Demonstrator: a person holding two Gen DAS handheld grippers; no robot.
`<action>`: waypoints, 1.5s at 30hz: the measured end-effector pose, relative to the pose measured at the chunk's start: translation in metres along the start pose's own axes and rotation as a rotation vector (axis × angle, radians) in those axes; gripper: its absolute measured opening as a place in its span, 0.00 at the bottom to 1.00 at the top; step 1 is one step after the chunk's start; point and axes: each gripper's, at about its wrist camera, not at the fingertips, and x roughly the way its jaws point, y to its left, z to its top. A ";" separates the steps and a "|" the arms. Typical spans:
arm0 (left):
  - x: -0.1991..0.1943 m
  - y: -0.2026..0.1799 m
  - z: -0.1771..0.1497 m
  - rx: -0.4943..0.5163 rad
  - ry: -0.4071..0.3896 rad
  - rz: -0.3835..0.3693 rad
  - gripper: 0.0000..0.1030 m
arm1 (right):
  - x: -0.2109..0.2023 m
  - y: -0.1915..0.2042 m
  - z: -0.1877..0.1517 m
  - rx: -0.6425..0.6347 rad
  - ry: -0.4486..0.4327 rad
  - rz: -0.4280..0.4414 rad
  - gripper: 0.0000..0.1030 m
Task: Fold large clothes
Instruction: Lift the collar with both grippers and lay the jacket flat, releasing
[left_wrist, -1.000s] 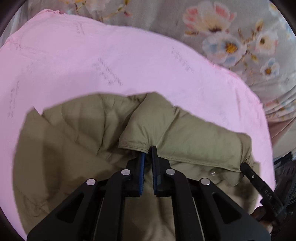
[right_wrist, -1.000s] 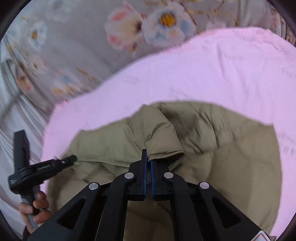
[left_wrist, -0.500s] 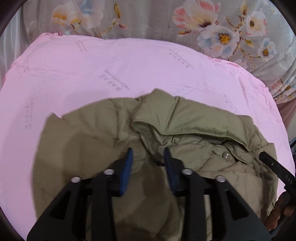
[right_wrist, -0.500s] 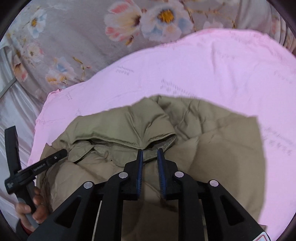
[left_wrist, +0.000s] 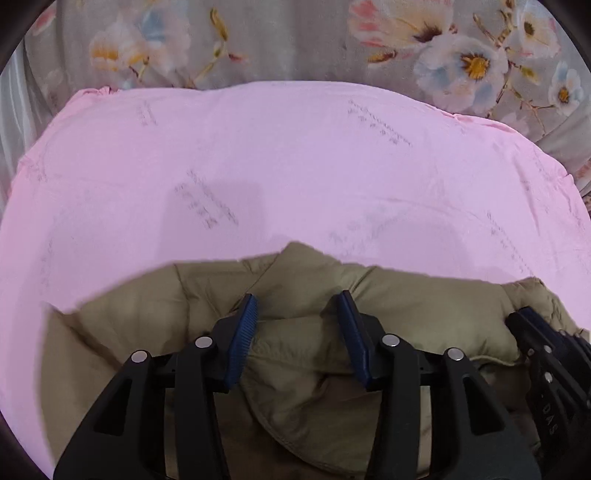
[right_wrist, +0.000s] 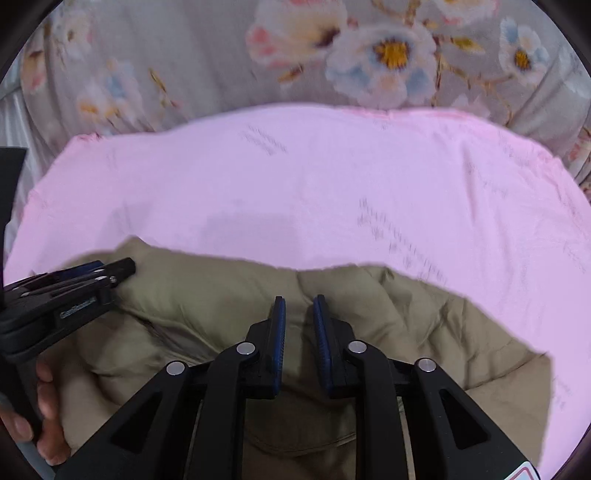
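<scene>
— Across the left wrist view, what do we have?
— We see a pink sheet (left_wrist: 295, 177) with a floral cloth (left_wrist: 461, 55) at twelve o'clock. Our olive jacket (left_wrist: 406, 295) lies at six o'clock under the left gripper (left_wrist: 299, 314), whose jaws are opening, spread, pinching nothing. The right gripper (left_wrist: 546, 354) shows at four o'clock; we read "DAS" on it.
— And the right wrist view?
— The same sheet (right_wrist: 332, 184) and cloth (right_wrist: 184, 55). The jacket (right_wrist: 424, 314) is at six o'clock; the right gripper (right_wrist: 299, 317) hovers over it, jaws closing, slightly apart, no fabric pressed. A hand (right_wrist: 44, 417) holds the left gripper (right_wrist: 103, 273) at nine o'clock; its label is too blurred to read.
</scene>
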 end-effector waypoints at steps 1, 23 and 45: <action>-0.001 0.001 -0.003 -0.008 -0.015 -0.001 0.44 | 0.001 -0.004 -0.001 0.012 0.001 0.007 0.14; 0.002 -0.008 -0.012 0.019 -0.079 0.086 0.55 | -0.003 -0.008 -0.008 0.050 0.000 0.007 0.15; -0.251 0.186 -0.304 -0.235 0.072 -0.110 0.90 | -0.326 -0.101 -0.374 0.258 0.152 0.221 0.59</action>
